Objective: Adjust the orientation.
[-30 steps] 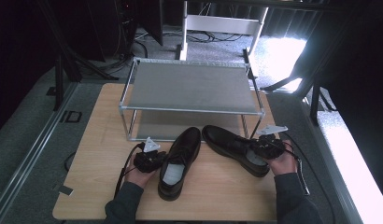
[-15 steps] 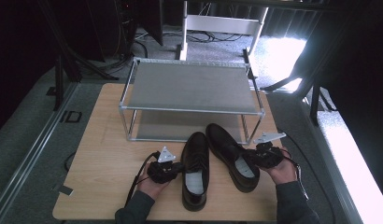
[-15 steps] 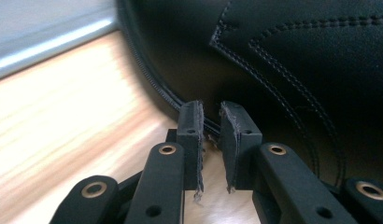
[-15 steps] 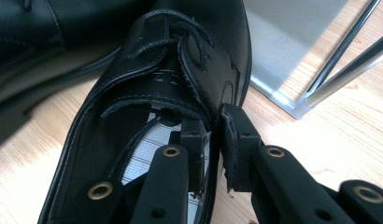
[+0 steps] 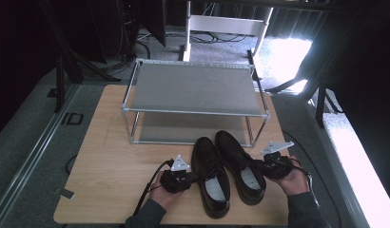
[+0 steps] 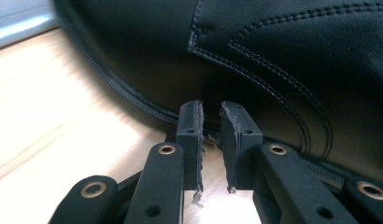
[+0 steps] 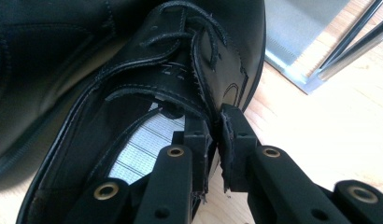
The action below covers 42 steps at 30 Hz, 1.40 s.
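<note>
My left gripper (image 5: 180, 179) sits low on the worktop (image 5: 112, 161), its jaws pointing at the outer side of the left shoe (image 5: 210, 176). In the left gripper view the pads (image 6: 192, 135) stand close together with a thin slit of light between them, their tips right against the shoe's welt (image 6: 133, 95) where upper meets sole. I cannot tell whether they nip the edge of that welt or merely butt against it; nothing shows plainly between them.

My right gripper (image 5: 274, 166) is at the far side of the pair, on the right shoe (image 5: 240, 164). Its jaws have just been closing, and in the right gripper view the side wall of the shoe's collar (image 7: 213, 109) runs down between the two pads (image 7: 234, 140): one pad inside the opening, above the pale striped insole (image 7: 138, 149), the other outside the leather. The pads press on that wall, so I hold the shoe by its rim. The laces (image 7: 180, 28) lie ahead of my jaws.

The two black shoes lie side by side between my grippers, touching or nearly so, toes pointing away from me towards the metal shoe rack (image 5: 193, 90). The rack stands just beyond the toes, its lower shelf (image 7: 301, 28) showing past the right shoe's toe.
</note>
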Each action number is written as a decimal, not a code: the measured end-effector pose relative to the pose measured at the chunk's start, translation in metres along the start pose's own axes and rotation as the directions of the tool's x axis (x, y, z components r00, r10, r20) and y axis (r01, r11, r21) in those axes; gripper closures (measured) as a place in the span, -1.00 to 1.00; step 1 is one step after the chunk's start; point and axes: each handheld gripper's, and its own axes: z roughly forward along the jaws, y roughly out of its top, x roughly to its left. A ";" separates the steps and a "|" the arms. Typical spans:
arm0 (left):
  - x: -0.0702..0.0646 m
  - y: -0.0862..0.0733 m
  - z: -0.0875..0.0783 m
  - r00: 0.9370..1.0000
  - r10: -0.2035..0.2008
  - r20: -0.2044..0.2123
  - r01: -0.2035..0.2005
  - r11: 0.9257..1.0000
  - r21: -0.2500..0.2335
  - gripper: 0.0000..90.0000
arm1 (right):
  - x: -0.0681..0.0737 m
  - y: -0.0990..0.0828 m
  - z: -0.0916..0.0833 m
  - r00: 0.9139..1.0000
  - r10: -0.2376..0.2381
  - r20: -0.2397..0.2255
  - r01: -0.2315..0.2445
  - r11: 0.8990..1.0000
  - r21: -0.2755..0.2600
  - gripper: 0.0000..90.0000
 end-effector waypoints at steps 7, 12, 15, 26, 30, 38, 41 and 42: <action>-0.022 0.007 0.015 0.997 0.049 0.060 -0.049 0.999 0.009 0.69 | -0.006 -0.002 0.000 1.000 0.002 0.001 -0.002 1.000 -0.012 0.83; -0.028 0.013 0.023 0.995 0.052 0.081 -0.053 0.999 0.008 0.69 | -0.015 -0.005 -0.002 0.999 -0.042 0.008 0.042 0.999 -0.019 0.83; -0.031 0.013 0.026 0.994 0.056 0.089 -0.057 0.998 0.012 0.67 | -0.021 -0.007 -0.003 0.999 -0.037 -0.003 0.037 0.999 -0.024 0.83; -0.048 0.022 0.044 0.991 0.056 0.120 -0.059 0.998 0.018 0.62 | -0.041 -0.014 -0.011 0.998 -0.068 -0.013 0.067 0.998 -0.004 0.83; -0.056 0.024 0.050 0.990 0.070 0.124 -0.073 0.997 0.018 0.62 | -0.050 -0.013 -0.010 0.998 -0.063 -0.011 0.062 0.998 -0.010 0.82; -0.052 0.023 0.036 0.990 0.103 0.095 -0.104 0.995 0.003 0.46 | -0.045 -0.020 -0.015 1.000 -0.004 0.017 0.005 0.999 -0.049 0.45; -0.042 0.022 0.018 0.994 0.098 0.041 -0.097 0.995 -0.032 0.41 | -0.039 -0.026 -0.029 0.998 0.038 0.040 -0.034 0.995 -0.091 0.29; -0.039 0.021 0.013 0.995 0.092 0.027 -0.090 0.995 -0.041 0.40 | -0.036 -0.027 -0.034 0.998 0.042 0.045 -0.037 0.994 -0.102 0.27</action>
